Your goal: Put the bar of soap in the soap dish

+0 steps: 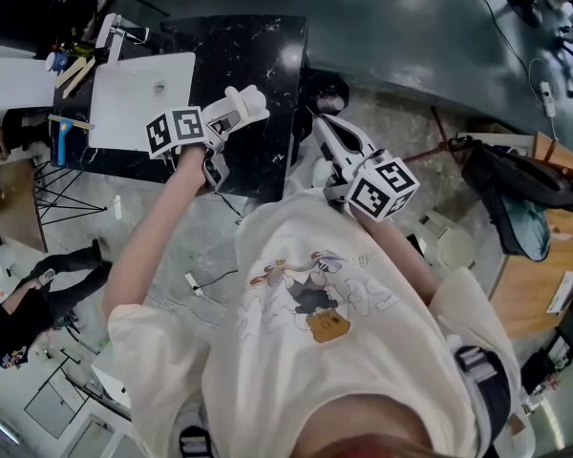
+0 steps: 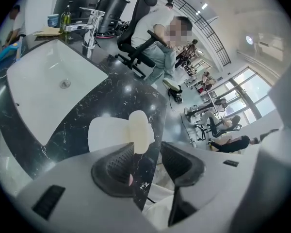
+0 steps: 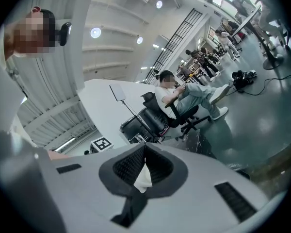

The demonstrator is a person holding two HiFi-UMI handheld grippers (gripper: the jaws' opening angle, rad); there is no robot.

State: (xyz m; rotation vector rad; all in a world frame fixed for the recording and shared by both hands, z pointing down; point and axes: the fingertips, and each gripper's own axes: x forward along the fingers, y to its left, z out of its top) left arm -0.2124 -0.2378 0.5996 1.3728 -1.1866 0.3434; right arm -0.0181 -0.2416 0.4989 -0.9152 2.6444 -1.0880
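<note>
In the left gripper view the cream bar of soap (image 2: 139, 130) rests on the right end of the white soap dish (image 2: 105, 134), which sits on the black marble counter (image 2: 131, 93). My left gripper (image 2: 148, 153) hangs just above and in front of the soap, open; its dark pads (image 2: 114, 168) touch nothing. In the head view the left gripper (image 1: 241, 106) is over the counter and hides soap and dish. My right gripper (image 1: 323, 127) hovers off the counter's right edge, pointing about level. Its pads (image 3: 131, 166) meet at the tips, so the right gripper (image 3: 144, 147) is shut and holds nothing I can make out.
A white sink basin (image 2: 43, 76) with a chrome faucet (image 2: 89, 25) lies left of the dish. The counter edge drops to the floor just right of the soap. A person sits in an office chair (image 2: 140, 42) beyond the counter. A wooden table (image 1: 544, 284) stands at right.
</note>
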